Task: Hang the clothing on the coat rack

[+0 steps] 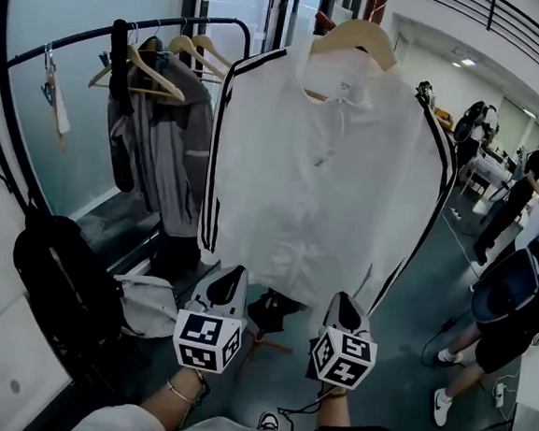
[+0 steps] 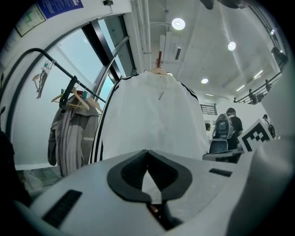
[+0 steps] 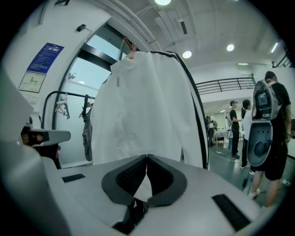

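Note:
A white jacket (image 1: pixel 321 167) with black sleeve stripes hangs on a wooden hanger (image 1: pixel 365 35) high in front of me. What the hook hangs from is cut off at the top. My left gripper (image 1: pixel 231 277) is shut at the left of the jacket's bottom hem, and my right gripper (image 1: pixel 342 301) is shut at the right of it. The jacket (image 2: pixel 152 115) rises straight above the left gripper's (image 2: pixel 147 152) meeting tips, with white cloth showing between the pads. The right gripper (image 3: pixel 146 156) shows the same under the jacket (image 3: pixel 143 101).
A black coat rack (image 1: pixel 173 28) stands at the left with a grey garment (image 1: pixel 167 154) and empty wooden hangers (image 1: pixel 142 67). A black bag (image 1: pixel 58 276) leans below it. People (image 1: pixel 524 195) stand and sit at the right.

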Action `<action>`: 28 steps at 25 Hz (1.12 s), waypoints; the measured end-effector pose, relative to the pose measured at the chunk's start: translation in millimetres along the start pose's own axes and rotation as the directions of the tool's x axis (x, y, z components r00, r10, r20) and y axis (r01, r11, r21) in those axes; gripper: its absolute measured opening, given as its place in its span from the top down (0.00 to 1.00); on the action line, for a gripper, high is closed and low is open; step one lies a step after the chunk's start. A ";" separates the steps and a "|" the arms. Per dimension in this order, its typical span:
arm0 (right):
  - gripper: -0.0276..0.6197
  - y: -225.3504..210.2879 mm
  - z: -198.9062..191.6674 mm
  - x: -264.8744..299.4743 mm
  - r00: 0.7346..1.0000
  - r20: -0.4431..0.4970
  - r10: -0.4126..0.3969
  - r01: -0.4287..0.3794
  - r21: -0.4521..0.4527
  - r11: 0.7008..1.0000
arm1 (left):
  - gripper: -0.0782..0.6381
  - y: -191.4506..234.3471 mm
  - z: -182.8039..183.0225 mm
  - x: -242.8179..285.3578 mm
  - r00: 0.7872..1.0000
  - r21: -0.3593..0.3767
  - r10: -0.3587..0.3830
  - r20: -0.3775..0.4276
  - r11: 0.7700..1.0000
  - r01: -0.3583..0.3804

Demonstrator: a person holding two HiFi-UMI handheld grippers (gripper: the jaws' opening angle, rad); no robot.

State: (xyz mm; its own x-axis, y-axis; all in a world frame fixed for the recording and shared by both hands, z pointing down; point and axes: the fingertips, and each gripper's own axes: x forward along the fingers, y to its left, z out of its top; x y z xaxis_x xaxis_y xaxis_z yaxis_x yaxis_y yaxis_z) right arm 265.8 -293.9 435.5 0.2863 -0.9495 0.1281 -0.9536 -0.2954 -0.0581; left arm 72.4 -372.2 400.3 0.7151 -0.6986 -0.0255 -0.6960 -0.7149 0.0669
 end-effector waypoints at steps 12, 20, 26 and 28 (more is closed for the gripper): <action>0.92 0.1 -1.9 -47.7 0.997 0.002 -0.079 0.079 -0.018 0.997 | 0.88 -16.5 -19.1 -6.7 0.993 -0.075 -0.110 -0.030 0.991 0.108; 0.92 -6.5 10.0 -42.2 1.000 0.002 0.020 -0.020 -0.023 1.000 | 0.88 -37.7 -2.6 -10.4 0.997 -0.090 -0.080 -0.012 0.993 0.079; 0.92 -4.0 6.2 -33.7 0.996 -0.015 0.091 -0.091 -0.015 0.996 | 0.88 -47.6 -2.8 -7.2 0.998 -0.064 -0.055 -0.028 0.997 0.054; 0.92 -4.7 4.5 -32.2 0.995 -0.027 0.100 -0.101 -0.026 0.995 | 0.88 -49.6 -1.7 -6.3 0.998 -0.058 -0.053 -0.028 0.997 0.051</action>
State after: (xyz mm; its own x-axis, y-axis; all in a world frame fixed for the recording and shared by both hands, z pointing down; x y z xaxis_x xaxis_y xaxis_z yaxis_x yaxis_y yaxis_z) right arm 261.4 -262.4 427.2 0.1870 -0.9711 0.1483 -0.9796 -0.1956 -0.0452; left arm 102.5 -332.3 398.9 0.7525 -0.6585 -0.0009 -0.6535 -0.7469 0.1231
